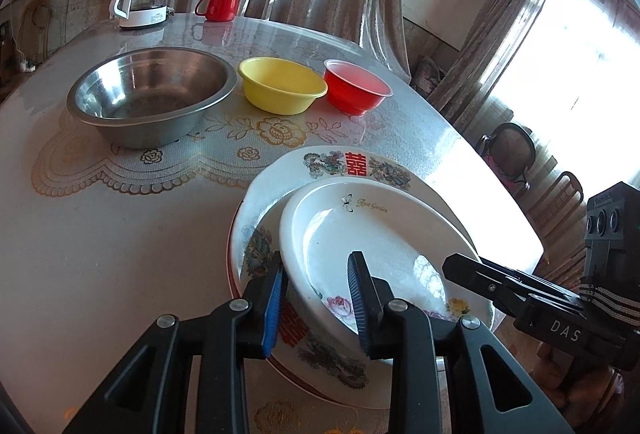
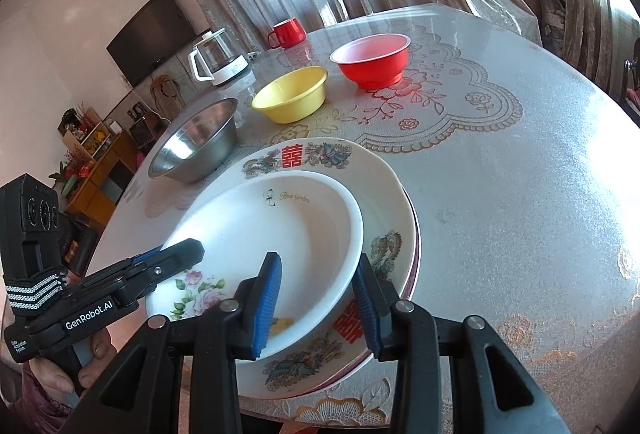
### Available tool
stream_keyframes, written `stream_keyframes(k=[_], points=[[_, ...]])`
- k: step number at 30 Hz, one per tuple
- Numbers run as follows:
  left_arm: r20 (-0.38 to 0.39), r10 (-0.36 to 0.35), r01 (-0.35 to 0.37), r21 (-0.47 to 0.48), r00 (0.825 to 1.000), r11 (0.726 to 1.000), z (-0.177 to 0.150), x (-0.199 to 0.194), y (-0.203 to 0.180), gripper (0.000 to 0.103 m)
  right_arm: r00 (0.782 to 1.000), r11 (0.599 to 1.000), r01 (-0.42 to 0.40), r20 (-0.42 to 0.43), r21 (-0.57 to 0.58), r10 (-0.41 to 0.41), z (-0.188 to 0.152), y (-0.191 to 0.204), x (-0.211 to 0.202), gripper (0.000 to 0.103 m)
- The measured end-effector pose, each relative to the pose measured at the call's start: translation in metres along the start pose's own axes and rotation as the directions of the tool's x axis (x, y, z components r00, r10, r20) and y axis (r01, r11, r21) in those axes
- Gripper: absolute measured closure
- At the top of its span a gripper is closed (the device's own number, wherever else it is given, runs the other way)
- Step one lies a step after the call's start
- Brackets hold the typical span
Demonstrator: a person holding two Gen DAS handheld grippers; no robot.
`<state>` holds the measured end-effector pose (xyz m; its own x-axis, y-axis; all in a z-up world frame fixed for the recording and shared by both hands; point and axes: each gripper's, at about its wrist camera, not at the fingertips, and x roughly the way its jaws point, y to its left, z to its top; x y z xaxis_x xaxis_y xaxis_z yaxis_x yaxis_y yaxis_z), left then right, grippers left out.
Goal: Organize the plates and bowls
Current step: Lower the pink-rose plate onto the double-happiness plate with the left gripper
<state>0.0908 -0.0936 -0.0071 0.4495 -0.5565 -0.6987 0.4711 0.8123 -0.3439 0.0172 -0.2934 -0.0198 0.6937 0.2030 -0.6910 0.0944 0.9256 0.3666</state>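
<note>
Plates look stacked: white plate (image 1: 372, 246) sits inside the patterned plate (image 1: 320, 164) at the table's near edge. Left gripper (image 1: 316, 308) and right gripper (image 2: 316, 308) both straddle its rim, jaws apart, gripping nothing. Bowls not yet nested; likely next: red bowl (image 2: 372, 60) into yellow bowl (image 2: 292, 94), then into steel bowl (image 2: 196, 140).

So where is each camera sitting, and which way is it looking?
Left wrist: rides on the left tongs, looking forward across the table; its blue-padded fingers straddle the white flowered plate's near-left rim, and the right tongs show.
Right wrist: rides on the right tongs, fingers straddling that plate's right rim; the left tongs and a hand show.
Both share the plate stack, the shiny steel bowl, yellow plastic bowl and red plastic bowl.
</note>
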Motion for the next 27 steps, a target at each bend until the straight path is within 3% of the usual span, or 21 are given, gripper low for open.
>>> stream_keyframes(k=[13, 27], points=[[0.003, 0.005, -0.005, 0.029, 1.0, 1.0, -0.006, -0.006, -0.006, 0.066, 0.998, 0.999, 0.048, 0.028, -0.005, -0.048, 0.002, 0.0, -0.006, 0.066], [-0.005, 0.001, -0.001, 0.047, 1.0, 0.999, -0.011, -0.009, -0.011, 0.065, 0.999, 0.998, 0.036, 0.03, -0.046, -0.034, -0.001, 0.01, -0.004, 0.066]])
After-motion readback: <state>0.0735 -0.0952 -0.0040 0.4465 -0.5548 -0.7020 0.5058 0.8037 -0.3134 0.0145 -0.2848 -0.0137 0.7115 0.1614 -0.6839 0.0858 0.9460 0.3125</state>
